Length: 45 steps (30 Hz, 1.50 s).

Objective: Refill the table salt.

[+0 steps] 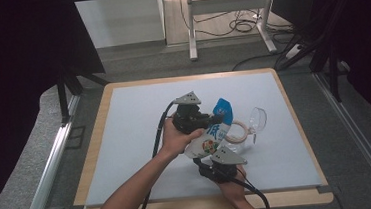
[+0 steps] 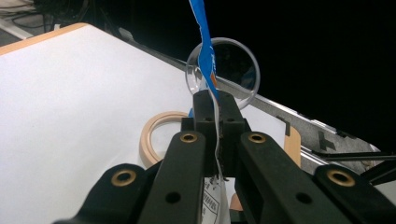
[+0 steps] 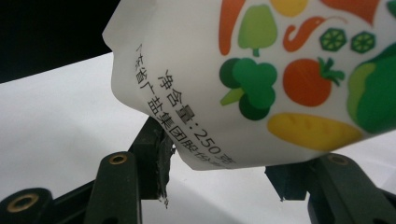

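Observation:
A white pouch (image 1: 215,132) with a blue top and vegetable pictures is held slanted above the table, between my two grippers. My left gripper (image 1: 217,118) is shut on its blue top edge; in the left gripper view the thin blue strip (image 2: 205,51) rises out of the closed jaws of the left gripper (image 2: 215,100). My right gripper (image 1: 209,159) comes up from below. In the right gripper view the pouch's printed bottom (image 3: 261,70) sits between the jaws of the right gripper (image 3: 224,170), with a pad against each side.
A clear glass bowl (image 1: 257,119) (image 2: 233,65) lies tipped on its side just right of the pouch, with a tan ring (image 1: 237,132) (image 2: 156,133) flat next to it. A white mat (image 1: 141,138) covers the wood-edged table. Desk legs and cables stand beyond.

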Motion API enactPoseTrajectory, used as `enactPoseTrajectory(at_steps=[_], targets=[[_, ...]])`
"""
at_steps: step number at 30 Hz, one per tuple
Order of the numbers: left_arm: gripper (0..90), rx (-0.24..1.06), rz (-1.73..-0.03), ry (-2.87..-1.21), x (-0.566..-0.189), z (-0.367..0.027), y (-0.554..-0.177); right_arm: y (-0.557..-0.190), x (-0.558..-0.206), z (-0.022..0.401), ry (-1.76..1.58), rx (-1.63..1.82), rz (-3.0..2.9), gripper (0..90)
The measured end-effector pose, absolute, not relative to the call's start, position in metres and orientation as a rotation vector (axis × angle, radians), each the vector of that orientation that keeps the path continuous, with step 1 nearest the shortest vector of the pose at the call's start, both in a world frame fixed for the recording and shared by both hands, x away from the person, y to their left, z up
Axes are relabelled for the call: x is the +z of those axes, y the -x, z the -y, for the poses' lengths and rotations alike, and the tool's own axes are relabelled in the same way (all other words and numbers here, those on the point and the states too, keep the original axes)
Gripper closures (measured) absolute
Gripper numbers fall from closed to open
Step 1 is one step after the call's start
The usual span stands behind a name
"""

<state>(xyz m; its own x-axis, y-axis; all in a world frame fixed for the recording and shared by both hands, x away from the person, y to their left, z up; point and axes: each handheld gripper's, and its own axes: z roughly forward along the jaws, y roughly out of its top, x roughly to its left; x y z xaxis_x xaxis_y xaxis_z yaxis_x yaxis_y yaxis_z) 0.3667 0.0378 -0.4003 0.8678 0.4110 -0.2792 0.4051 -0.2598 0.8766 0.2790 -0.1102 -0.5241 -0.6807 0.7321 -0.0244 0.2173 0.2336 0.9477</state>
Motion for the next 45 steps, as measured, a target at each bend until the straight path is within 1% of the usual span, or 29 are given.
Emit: enactPoseTrajectory(at_steps=[27, 45], targets=[[90.0, -0.046, -0.633, -1.925, -0.411, -0.032, -0.384, -0.281, -0.528, 0.109, -0.904, 1.459, -2.077, 47.4], [90.0, -0.083, -0.617, -1.992, -0.405, -0.018, -0.396, -0.280, -0.522, 0.110, -0.955, 1.513, -2.051, 47.4]])
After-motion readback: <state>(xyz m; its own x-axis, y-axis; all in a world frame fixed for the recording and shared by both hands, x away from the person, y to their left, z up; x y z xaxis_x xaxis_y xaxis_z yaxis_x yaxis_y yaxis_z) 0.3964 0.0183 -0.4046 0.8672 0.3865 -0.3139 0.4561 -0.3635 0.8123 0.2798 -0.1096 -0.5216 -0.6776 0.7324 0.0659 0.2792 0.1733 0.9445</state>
